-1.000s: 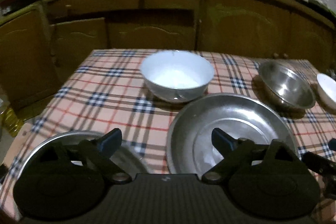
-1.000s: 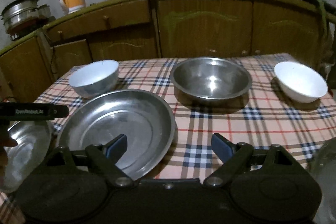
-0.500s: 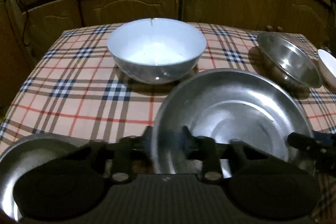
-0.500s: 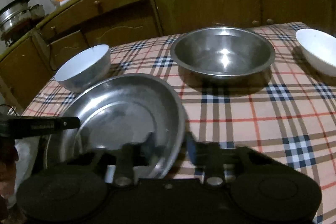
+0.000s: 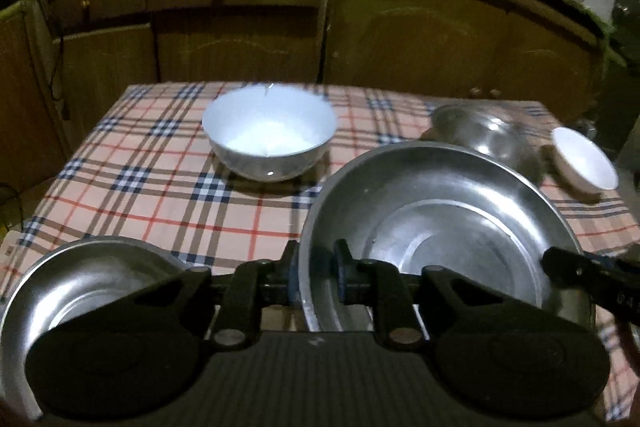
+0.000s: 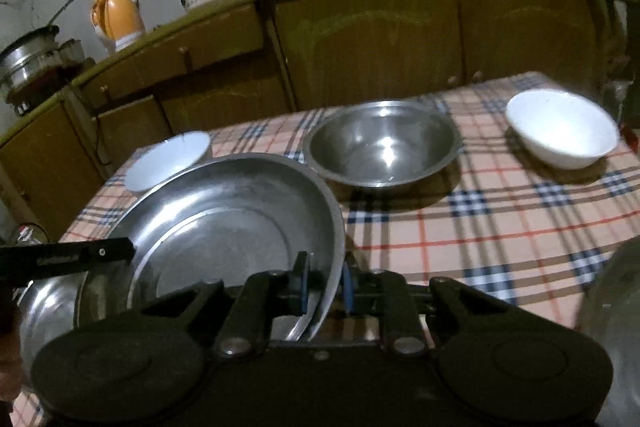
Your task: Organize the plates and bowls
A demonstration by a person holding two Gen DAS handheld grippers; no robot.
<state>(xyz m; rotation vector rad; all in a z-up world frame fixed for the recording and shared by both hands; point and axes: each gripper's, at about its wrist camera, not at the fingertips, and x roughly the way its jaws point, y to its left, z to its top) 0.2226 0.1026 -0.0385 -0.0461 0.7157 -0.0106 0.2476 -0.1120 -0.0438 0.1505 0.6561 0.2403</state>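
Steel is what you have clamped on both sides: in the left wrist view your left tool (image 5: pixel 316 277) is clenched on the near-left rim of the large steel plate (image 5: pixel 436 231), with a smaller steel plate (image 5: pixel 80 283) at eight o'clock on the checked surface (image 5: pixel 152 195) and a white bowl (image 5: pixel 270 131) at twelve. In the right wrist view your right tool (image 6: pixel 326 285) pinches the same plate's right rim; the steel bowl (image 6: pixel 384 143) sits at one o'clock, a second white bowl (image 6: pixel 560 131) at two. Keep both grips level and move together, so the plate does not twist; it looks bound for the smaller plate.
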